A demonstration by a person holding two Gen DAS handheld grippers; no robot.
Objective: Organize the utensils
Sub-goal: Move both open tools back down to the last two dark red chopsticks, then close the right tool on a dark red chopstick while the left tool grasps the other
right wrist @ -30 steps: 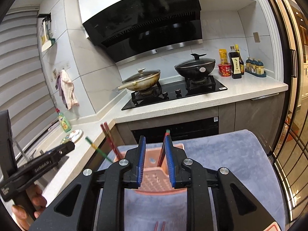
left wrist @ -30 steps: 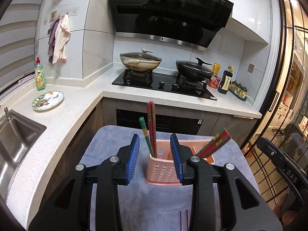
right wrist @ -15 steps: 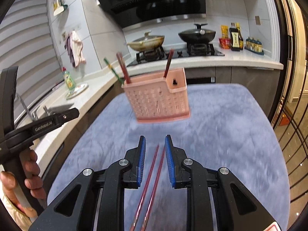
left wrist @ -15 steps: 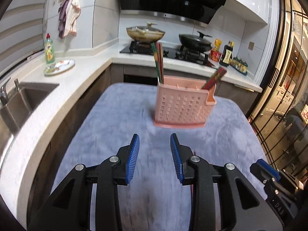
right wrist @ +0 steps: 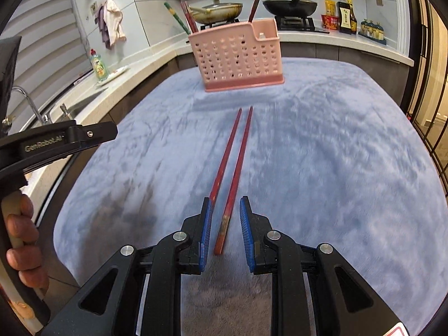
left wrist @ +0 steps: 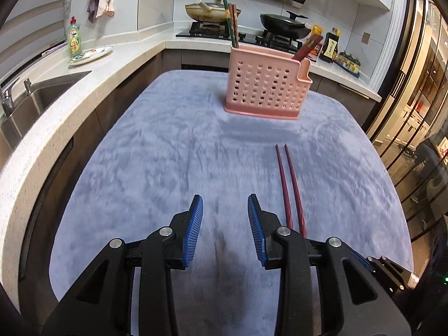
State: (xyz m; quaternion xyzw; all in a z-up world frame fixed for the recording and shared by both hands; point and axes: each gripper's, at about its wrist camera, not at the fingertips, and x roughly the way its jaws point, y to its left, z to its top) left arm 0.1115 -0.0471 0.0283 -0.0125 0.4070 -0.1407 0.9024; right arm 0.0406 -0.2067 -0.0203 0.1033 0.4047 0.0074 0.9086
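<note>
A pair of dark red chopsticks (right wrist: 233, 165) lies side by side on the blue cloth (right wrist: 336, 168), pointing at the pink perforated utensil holder (right wrist: 238, 58). The holder stands at the far side of the cloth with a green and several red chopsticks in it. My right gripper (right wrist: 224, 224) is open, low over the near ends of the pair, one stick between the jaws. My left gripper (left wrist: 225, 224) is open and empty, just left of the same pair (left wrist: 289, 187); the holder (left wrist: 266, 86) is ahead of it.
A white counter (left wrist: 56, 98) with a sink (left wrist: 36, 100), a dish soap bottle (left wrist: 74, 37) and a plate (left wrist: 91, 55) runs along the left. A stove with two pans (left wrist: 284, 23) and sauce bottles (left wrist: 330, 46) is behind the holder. The cloth's edge drops off at right.
Both grippers have pulled back from the holder and dropped low over the cloth. The right gripper now straddles the near ends of the loose chopsticks.
</note>
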